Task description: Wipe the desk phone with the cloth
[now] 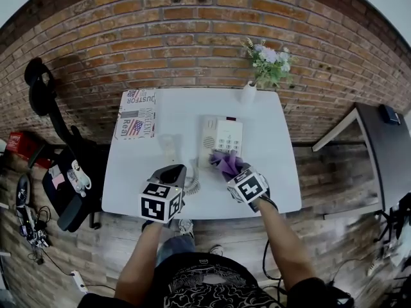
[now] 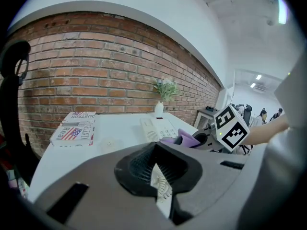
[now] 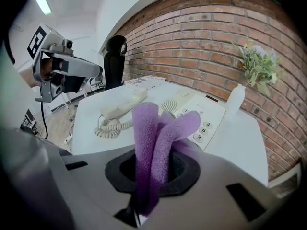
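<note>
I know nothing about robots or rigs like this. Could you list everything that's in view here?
Table: one, white, against the brick wall.
Desk phone: one, white, mid-table.
Handset: one, white, off the phone, lying to its left, coiled cord attached.
Box: one, flag print, far left corner of the table.
Vase: one, white, holding flowers, far edge.
Cloth: one, purple, in the right gripper.
Office chair: one, black, left of the table.
Left gripper: jaws together, empty.
Right gripper: jaws shut on the cloth.

White table (image 1: 282,172) below me: desk phone (image 1: 221,136), handset (image 1: 168,149) just left of it, printed box (image 1: 136,113) farther left, flower vase (image 1: 248,94) behind the phone.
</note>
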A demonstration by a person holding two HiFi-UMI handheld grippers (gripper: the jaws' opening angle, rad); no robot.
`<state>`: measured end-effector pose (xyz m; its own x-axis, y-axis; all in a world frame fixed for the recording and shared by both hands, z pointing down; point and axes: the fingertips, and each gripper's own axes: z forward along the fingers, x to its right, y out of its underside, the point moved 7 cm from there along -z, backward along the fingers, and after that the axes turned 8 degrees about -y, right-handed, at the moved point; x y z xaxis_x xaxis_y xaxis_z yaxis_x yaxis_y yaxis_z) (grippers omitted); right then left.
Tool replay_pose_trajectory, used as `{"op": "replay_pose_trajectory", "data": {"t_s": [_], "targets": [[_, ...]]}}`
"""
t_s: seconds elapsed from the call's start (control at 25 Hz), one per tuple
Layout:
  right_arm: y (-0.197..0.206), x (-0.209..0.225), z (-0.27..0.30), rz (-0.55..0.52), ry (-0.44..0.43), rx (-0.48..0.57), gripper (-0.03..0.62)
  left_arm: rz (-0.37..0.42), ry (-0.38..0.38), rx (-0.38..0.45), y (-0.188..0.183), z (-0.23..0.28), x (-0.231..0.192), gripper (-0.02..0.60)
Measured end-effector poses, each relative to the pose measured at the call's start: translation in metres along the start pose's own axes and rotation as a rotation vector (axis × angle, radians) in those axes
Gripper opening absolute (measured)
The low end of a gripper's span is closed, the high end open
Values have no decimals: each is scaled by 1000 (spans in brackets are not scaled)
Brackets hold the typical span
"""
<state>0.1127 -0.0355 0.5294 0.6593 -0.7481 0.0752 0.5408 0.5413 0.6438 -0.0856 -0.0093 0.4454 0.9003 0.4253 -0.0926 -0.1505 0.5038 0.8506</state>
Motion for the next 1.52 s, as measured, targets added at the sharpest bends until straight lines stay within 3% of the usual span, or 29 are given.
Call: {"op": "replay_pose_trajectory", "data": {"t_s": [0.56,1.0,1.52], "targets": [[-8,-2,-19,-14,17,42,48,-6,-8,-6,5,-1,-3,6],[-63,34,-46,-31,95,146,48,-4,12,-17,-3,21,-17,6],[-138,76,-23,-79,173,181,48,-13,25,-35,-12,53,-60,6]]}}
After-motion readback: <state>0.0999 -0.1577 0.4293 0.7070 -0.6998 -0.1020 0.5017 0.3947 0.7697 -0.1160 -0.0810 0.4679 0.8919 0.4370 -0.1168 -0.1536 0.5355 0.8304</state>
